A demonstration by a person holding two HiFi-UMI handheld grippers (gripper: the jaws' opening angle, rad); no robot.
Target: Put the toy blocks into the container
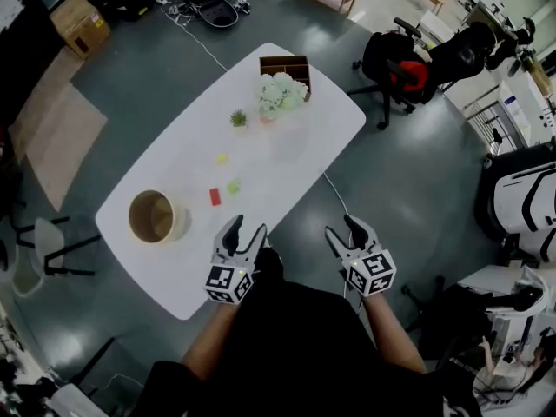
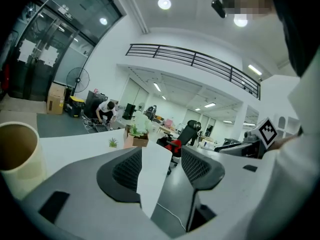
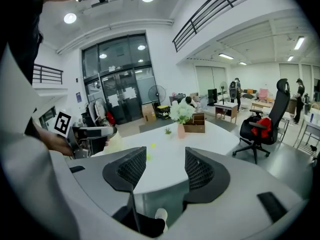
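Blocks: a red block (image 1: pixel 215 196), a green block (image 1: pixel 233 186) and a yellow block (image 1: pixel 221 157) lie loose about the middle of the worktop (image 1: pixel 304 137). Red and green are close together toward the near edge; yellow lies a little farther in.
Handling: all three look small, light and rigid. The red block looks flat-sided, so pinching across two opposite faces should hold it. Green and yellow look rounder and may roll or squirt out, so they need a square grip at mid-height.
Container: a round tan open-topped container (image 1: pixel 155 217) stands upright at the worktop's left end, near the red block. No block shows inside.
Left gripper (image 1: pixel 246 230): jaws apart with nothing between them, at the near edge just short of the red block.
Right gripper (image 1: pixel 341 229): jaws apart and empty, held off the near edge over the floor.
Far end: flowers (image 1: pixel 282 94), a wooden box (image 1: pixel 285 63) and a small plant (image 1: pixel 237 118) stand well apart from the blocks.
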